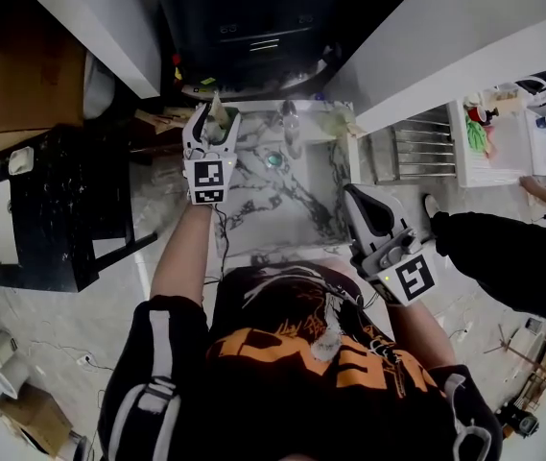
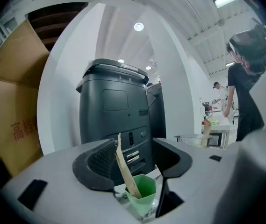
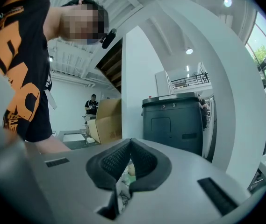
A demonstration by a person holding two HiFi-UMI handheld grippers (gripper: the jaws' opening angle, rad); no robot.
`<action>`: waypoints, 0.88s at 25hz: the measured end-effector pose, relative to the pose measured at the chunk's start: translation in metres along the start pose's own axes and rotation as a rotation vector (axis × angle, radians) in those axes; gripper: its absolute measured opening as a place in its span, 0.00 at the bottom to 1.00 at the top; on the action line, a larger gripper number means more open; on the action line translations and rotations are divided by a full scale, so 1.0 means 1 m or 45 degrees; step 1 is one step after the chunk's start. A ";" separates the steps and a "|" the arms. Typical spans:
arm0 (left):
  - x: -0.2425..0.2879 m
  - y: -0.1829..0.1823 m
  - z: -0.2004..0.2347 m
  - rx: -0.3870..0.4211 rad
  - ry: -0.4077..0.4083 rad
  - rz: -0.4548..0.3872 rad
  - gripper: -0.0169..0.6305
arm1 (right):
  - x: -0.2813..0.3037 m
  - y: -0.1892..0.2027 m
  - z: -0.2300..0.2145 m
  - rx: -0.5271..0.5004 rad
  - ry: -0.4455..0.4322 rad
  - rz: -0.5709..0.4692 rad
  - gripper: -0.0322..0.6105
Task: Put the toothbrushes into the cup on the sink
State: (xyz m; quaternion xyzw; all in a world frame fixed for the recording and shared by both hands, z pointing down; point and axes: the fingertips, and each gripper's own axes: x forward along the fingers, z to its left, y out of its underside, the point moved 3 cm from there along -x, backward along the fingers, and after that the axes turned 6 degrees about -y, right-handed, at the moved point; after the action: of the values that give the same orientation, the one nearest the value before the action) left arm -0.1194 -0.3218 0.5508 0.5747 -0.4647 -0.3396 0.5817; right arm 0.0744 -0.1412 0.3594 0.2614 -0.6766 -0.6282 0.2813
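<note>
L hand-held gripper (image 2: 133, 158) is over the back-left corner of the marble sink (image 1: 277, 221), jaws wide apart, gripping nothing. Btwn and below them stands the green cup (image 2: 145, 193) w/ one wooden toothbrush (image 2: 123, 164) inside, leaning left, top end up by the left pad; can't tell if it touches. R hand-held gripper (image 3: 130, 149) has jaws pressed together, empty, at the sink's front-right edge, well apart from the cup. Dark grey machine (image 2: 116, 118) stands behind the cup.
</note>
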 end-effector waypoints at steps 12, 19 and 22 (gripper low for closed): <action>-0.074 -0.100 0.009 0.038 0.024 -0.183 0.35 | 0.011 -0.011 0.008 0.017 -0.099 -0.103 0.07; -0.147 -0.167 -0.024 -0.048 0.131 -0.276 0.10 | 0.010 -0.025 0.019 0.018 -0.103 -0.166 0.07; -0.174 -0.179 -0.034 -0.097 0.180 -0.251 0.06 | 0.006 -0.030 0.028 0.021 -0.088 -0.159 0.07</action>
State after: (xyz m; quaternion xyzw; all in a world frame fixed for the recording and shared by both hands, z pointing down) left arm -0.1212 -0.1676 0.3514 0.6175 -0.3505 -0.3714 0.5982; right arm 0.0506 -0.1277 0.3281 0.2835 -0.6735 -0.6477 0.2157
